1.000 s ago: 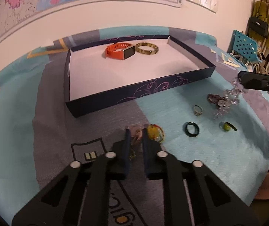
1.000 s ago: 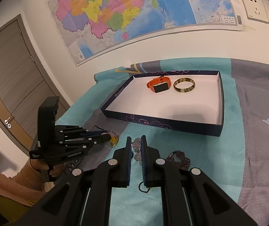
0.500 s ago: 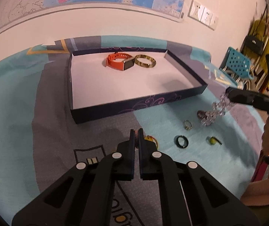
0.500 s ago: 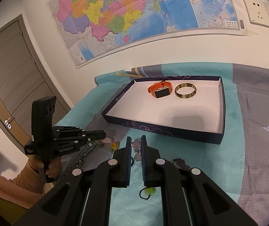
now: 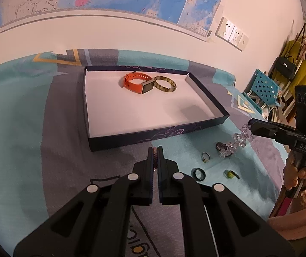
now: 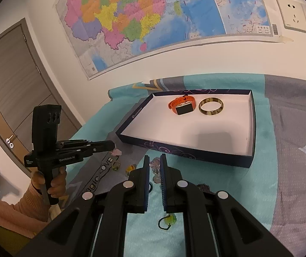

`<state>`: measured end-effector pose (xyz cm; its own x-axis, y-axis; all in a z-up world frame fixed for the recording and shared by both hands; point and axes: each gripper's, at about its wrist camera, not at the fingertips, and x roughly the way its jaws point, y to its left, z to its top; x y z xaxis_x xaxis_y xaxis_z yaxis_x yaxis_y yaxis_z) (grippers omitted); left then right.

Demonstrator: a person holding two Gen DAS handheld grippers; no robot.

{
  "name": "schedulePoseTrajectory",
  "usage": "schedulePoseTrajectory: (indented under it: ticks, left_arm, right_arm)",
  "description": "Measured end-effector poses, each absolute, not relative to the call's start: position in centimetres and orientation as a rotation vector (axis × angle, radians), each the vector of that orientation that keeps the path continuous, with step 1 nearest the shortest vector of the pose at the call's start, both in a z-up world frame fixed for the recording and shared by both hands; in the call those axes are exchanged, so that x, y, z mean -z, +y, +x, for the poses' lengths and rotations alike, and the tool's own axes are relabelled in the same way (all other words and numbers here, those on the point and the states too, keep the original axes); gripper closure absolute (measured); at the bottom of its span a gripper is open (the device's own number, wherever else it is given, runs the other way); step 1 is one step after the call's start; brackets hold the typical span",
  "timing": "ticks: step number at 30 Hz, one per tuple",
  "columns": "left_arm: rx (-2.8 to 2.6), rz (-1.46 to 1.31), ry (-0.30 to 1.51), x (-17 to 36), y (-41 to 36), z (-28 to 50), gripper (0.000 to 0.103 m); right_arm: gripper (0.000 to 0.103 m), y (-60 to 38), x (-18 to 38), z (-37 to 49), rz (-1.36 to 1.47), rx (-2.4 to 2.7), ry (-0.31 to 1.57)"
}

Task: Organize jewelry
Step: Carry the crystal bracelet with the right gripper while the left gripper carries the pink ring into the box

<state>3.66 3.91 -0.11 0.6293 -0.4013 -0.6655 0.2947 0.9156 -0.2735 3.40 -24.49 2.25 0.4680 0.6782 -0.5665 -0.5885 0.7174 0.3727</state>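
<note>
A dark blue tray (image 5: 159, 133) with a white floor holds an orange watch (image 5: 136, 83) and a gold bangle (image 5: 165, 84); the tray also shows in the right wrist view (image 6: 187, 153). My left gripper (image 5: 155, 150) is shut on a pink beaded bracelet (image 5: 155, 160), lifted in front of the tray. My right gripper (image 6: 154, 160) is shut on a clear crystal bracelet (image 6: 155, 167), which hangs from it in the left wrist view (image 5: 237, 142). A dark ring (image 5: 199, 174), a small ring (image 5: 205, 156) and a green piece (image 5: 231, 174) lie on the cloth.
A teal and grey cloth (image 5: 24, 128) covers the surface. A dark beaded piece (image 5: 220, 146) lies near the hanging bracelet. A green charm on a cord (image 6: 168, 221) lies under my right gripper. A blue chair (image 5: 264, 90) and hanging bags (image 5: 285, 68) stand at right.
My left gripper closed on the pink bracelet and lifted it off the cloth toward the tray. My right gripper rose with the crystal bracelet hanging from it.
</note>
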Motion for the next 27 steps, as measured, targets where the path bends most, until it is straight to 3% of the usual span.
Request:
schedulePoseTrajectory:
  ticks: [27]
  left_arm:
    - [0.424,-0.097,0.741,-2.7,1.8,7.0,0.099]
  right_arm:
    - [0.095,-23.4,-5.4,8.5,0.113,-0.779,0.685]
